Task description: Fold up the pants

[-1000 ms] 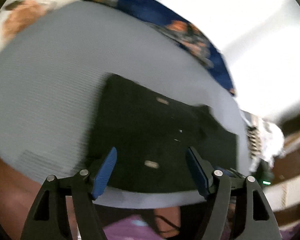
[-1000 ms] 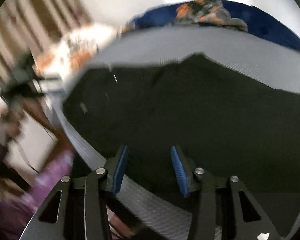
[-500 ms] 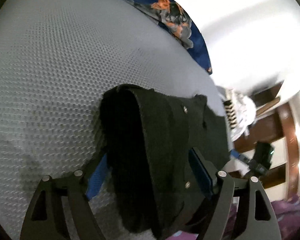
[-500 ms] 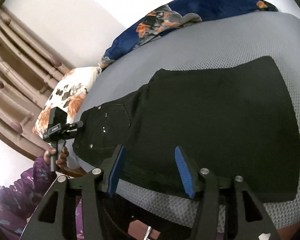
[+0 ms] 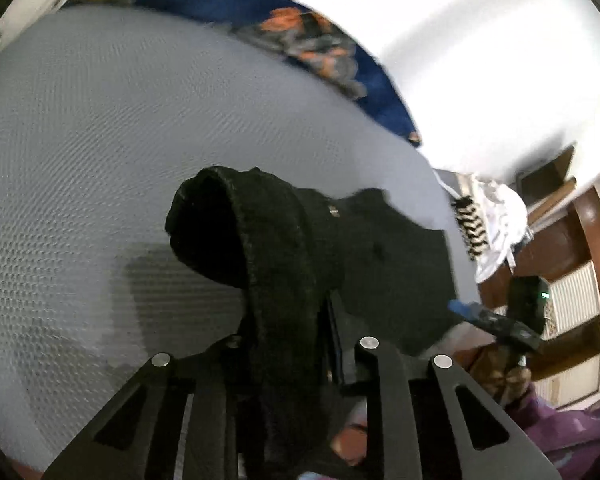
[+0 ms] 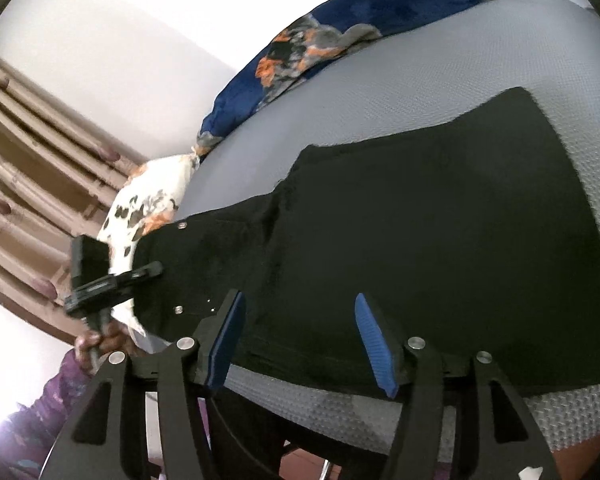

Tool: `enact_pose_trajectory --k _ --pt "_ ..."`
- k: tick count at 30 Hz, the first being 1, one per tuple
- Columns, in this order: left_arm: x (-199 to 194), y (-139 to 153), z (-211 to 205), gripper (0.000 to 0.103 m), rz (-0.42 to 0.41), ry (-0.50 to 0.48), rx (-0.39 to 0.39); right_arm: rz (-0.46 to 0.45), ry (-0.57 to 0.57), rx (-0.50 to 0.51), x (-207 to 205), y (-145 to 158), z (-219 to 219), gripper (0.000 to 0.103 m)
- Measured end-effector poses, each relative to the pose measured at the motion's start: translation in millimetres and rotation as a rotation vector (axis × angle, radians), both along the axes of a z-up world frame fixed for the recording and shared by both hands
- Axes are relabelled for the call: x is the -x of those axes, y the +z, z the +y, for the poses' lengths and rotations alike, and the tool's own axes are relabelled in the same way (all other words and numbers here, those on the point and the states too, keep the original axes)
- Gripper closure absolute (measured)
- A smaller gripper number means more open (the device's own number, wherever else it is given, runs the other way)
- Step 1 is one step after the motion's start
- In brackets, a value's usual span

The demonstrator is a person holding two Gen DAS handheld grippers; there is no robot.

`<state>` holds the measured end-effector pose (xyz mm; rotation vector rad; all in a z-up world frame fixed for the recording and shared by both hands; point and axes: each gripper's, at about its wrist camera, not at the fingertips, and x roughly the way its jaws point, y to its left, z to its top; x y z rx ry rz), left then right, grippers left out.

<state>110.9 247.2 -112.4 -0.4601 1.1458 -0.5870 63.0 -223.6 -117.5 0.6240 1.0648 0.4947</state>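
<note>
Your left gripper (image 5: 288, 344) is closing its jaws on a bunched fold of the black fabric pants (image 6: 440, 232); in the left wrist view the cloth rises between the jaws at lower centre and hides the pads. Your right gripper (image 6: 300, 336) is opening: its blue ribbed pads (image 6: 374, 340) stand apart at lower centre of the right wrist view, over the near edge of the pants, gripping nothing. The pants lie spread across the grey textured mattress (image 6: 480, 48). A dark blue floral blanket (image 6: 340, 28) sits along its far edge, top centre. A white patterned pillow (image 6: 148, 204) lies at centre left.
</note>
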Motion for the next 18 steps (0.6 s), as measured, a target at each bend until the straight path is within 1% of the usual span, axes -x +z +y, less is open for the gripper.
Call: enact_pose_trajectory --k 4,8,10,11,13,17,18 --pt "8.0 35.9 -29.7 0.083 -0.01 -0.006 0.058 0.006 -0.025 -0.024 0.9 -2.7 -18.1 0.046" --pt "15.0 72.4 -80.7 0.085 -0.031 -0.051 0.087 0.02 -0.01 -0.088 -5.4 -7.4 -28.4 0.045" --pt "13.7 84.6 -108.2 0.085 -0.035 -0.084 0.108 0.005 0.017 -0.135 -10.5 -5.6 -29.4 0.045" --pt "11.4 90.6 -126.8 0.085 -0.042 -0.104 0.124 -0.004 0.034 -0.162 -13.6 -4.2 -29.4 0.043" --pt "4.8 97.8 -159.2 0.084 -0.056 -0.13 0.143 -0.003 0.055 -0.224 -19.4 -4.8 -31.3 0.041" --pt "-17.7 95.7 -230.3 0.084 -0.045 -0.163 0.212 0.011 0.058 -0.33 -27.8 -11.0 -48.4 0.041" --pt "-23.1 94.6 -247.5 0.084 -0.045 -0.174 0.218 0.015 0.052 -0.351 -28.5 -12.6 -56.2 0.038"
